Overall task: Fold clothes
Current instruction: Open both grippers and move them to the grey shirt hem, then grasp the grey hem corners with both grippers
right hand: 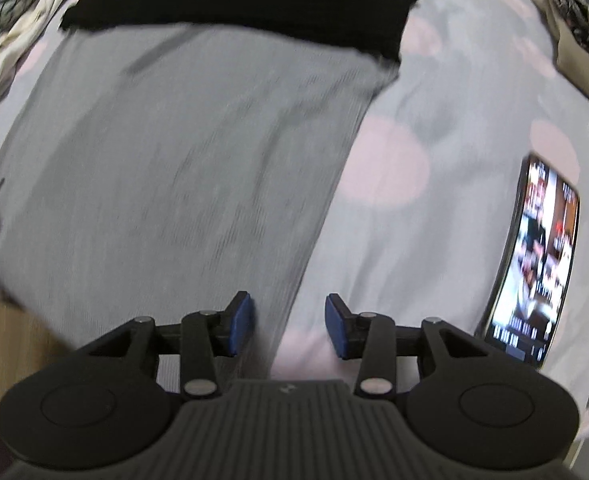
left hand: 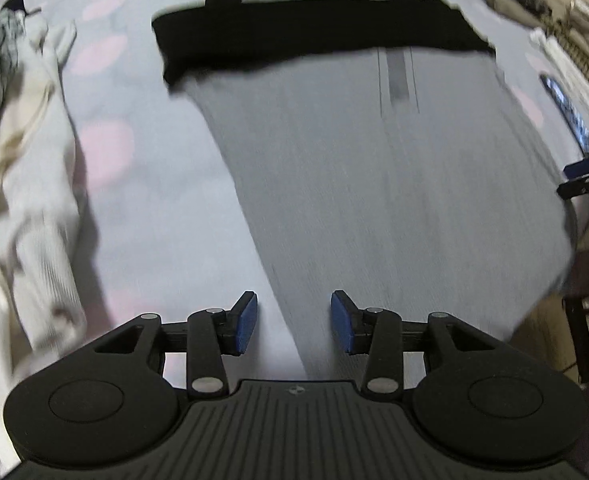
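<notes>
Two grippers hang over the bed, both with jaws apart and nothing between the blue pads. Left gripper (left hand: 293,322) sits above the left edge of the grey shirt (left hand: 374,168), right gripper (right hand: 287,326) above its right edge. The shirt lies flat mid-bedsheet (left hand: 166,208), black sleeves across the top; a lit phone (right hand: 538,264) rests beside it.
</notes>
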Tool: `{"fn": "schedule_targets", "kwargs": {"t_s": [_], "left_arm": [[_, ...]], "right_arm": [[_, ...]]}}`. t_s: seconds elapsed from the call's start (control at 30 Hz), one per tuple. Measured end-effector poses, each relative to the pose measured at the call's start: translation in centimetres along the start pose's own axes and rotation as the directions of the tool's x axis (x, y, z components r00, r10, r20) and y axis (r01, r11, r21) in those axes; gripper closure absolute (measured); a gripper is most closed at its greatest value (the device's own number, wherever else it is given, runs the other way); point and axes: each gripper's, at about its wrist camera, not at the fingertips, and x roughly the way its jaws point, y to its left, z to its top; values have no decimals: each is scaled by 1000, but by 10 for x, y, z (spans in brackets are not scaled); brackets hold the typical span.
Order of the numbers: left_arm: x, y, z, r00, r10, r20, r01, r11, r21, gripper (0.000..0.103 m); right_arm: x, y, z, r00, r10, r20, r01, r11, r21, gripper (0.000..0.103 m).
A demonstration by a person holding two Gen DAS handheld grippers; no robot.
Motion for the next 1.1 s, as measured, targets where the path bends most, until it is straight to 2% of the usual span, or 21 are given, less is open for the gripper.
{"fn": "schedule_targets", "kwargs": {"t_s": [0.17, 0.4, 0.57, 0.8, 0.87, 0.9, 0.93, 0.97, 1.1], "left_arm": [[0, -17, -26, 997, -12, -72, 13, 1000, 22, 64], [12, -36, -52, 984, 14, -177, 3, 995, 95, 64], [26, -44, -67, 972, 27, -235, 8, 989, 146, 64], [42, -35, -75, 973, 7, -232, 15, 995, 95, 65], [45, -33, -76, 973, 4, -231, 17, 996, 87, 80], [45, -33, -76, 972, 0, -233, 21, 996, 87, 84], [44, -33, -76, 972, -3, -235, 24, 996, 88, 92], [42, -33, -76, 971, -10, -239, 31, 996, 87, 95], [28, -30, -71, 967, -49, -248, 71, 994, 82, 98]], "right_arm": [[-3, 13, -31, 998, 35, -57, -39, 997, -60, 59], [16, 41, -61, 986, 14, -166, -46, 982, -186, 60], [37, 37, -68, 979, 2, -203, -39, 983, -181, 67], [50, 30, -69, 976, 41, -215, -67, 991, -118, 67], [53, 28, -70, 976, 40, -216, -65, 992, -109, 76], [53, 27, -71, 976, 34, -216, -58, 993, -107, 88], [52, 27, -71, 975, 43, -220, -66, 993, -96, 94], [51, 27, -71, 973, 53, -223, -74, 993, -87, 98], [35, 33, -73, 971, 75, -228, -102, 989, -108, 99]]}}
